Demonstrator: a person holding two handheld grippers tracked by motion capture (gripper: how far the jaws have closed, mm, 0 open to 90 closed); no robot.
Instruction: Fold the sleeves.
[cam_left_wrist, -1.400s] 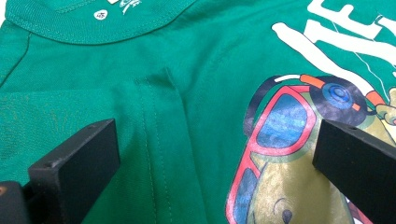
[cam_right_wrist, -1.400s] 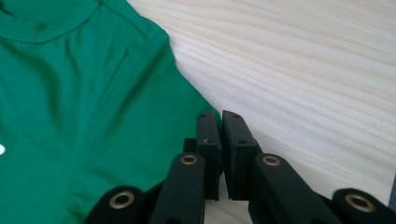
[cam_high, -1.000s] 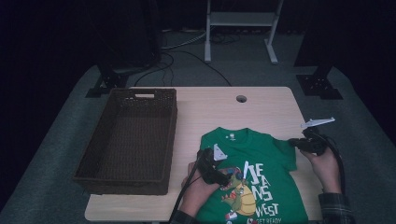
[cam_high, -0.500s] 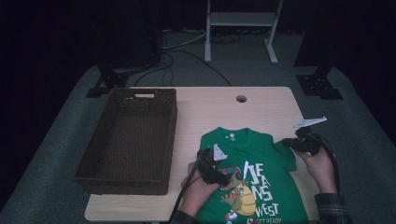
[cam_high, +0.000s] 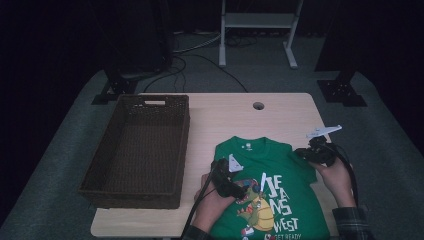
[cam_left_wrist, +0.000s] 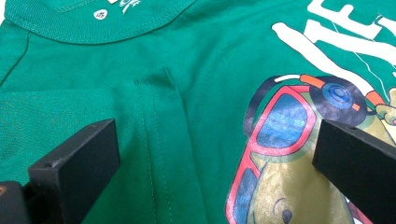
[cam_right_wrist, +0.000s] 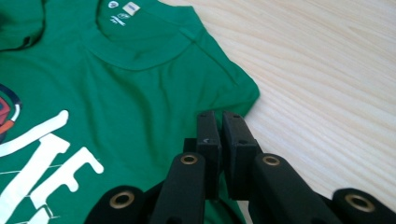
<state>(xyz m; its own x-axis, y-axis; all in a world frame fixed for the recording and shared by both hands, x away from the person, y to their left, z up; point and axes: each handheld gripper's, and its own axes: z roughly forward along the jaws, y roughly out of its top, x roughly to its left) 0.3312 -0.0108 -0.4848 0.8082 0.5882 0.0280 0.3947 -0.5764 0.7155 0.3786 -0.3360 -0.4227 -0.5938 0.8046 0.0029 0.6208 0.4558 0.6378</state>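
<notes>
Shifted inward since a second ago: right gripper (cam_high: 314, 152), drawn from the table's right edge toward the shirt's shoulder, carrying the folded right edge of the green T-shirt (cam_high: 267, 192) with it. Left gripper (cam_high: 226, 181) unmoved, resting on the shirt's left side near the printed turtle.

Nearest, in the left gripper view: jaws spread wide over the green cloth (cam_left_wrist: 187, 116), nothing pinched, a folded sleeve seam between them. In the right gripper view: jaws (cam_right_wrist: 220, 140) nearly together, apparently nipping the shirt's right edge just below the shoulder, though exactly how much cloth is caught cannot be told.

Judged as a fold of the right side inward. For a clean fold: keep the pinch firm, carry the edge low and level across the chest, hold the left side pinned flat so the body does not slide, and lay the crease parallel to the side seam.

Farther off, left of the shirt on the wooden table (cam_high: 240, 112): brown wicker basket (cam_high: 137, 145), holding nothing, well apart from the shirt.
</notes>
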